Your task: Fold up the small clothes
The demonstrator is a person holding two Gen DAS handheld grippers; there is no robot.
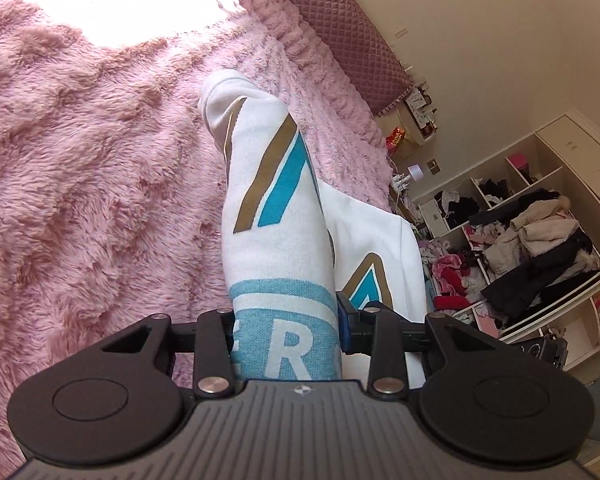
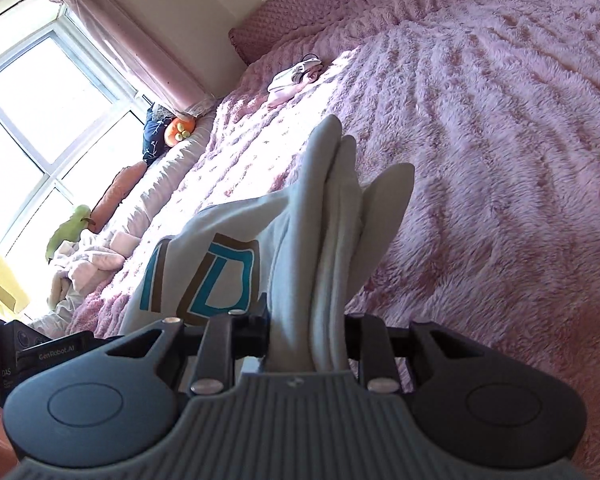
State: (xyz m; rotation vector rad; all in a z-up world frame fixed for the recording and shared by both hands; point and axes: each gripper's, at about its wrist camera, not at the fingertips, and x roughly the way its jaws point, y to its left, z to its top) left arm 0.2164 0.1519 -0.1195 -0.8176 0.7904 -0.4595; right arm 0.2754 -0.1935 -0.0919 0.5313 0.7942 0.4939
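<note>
Holding the white garment (image 1: 276, 208) between them, both grippers carry it above the pink plush bedspread (image 1: 80, 184), so the cloth is off the bed where it is gripped and hangs across from one tool to the other. The left gripper (image 1: 286, 344) has its fingers clamped on a thick bunch bearing blue lettering and gold and teal stripes. The right gripper (image 2: 308, 340) has its fingers pressed on several stacked layers of plain white fabric, with the printed front sagging away to the left in that view.

The main risk, judging from these views, is uneven grip. The right bunch is made of many loose folds, and an inner layer could slide out if the cloth is pulled taut, leaving the fold crooked. The left hold sits on a rolled part that twists away toward the far side of the bed, so laying it down as it is would likely trap that twist under the fold.

The long pile of the bedspread may also drag on the cloth and bunch its edge as it is lowered. The small pink and white item (image 2: 296, 76) lying far up the bed is well apart and seems no hazard.
</note>
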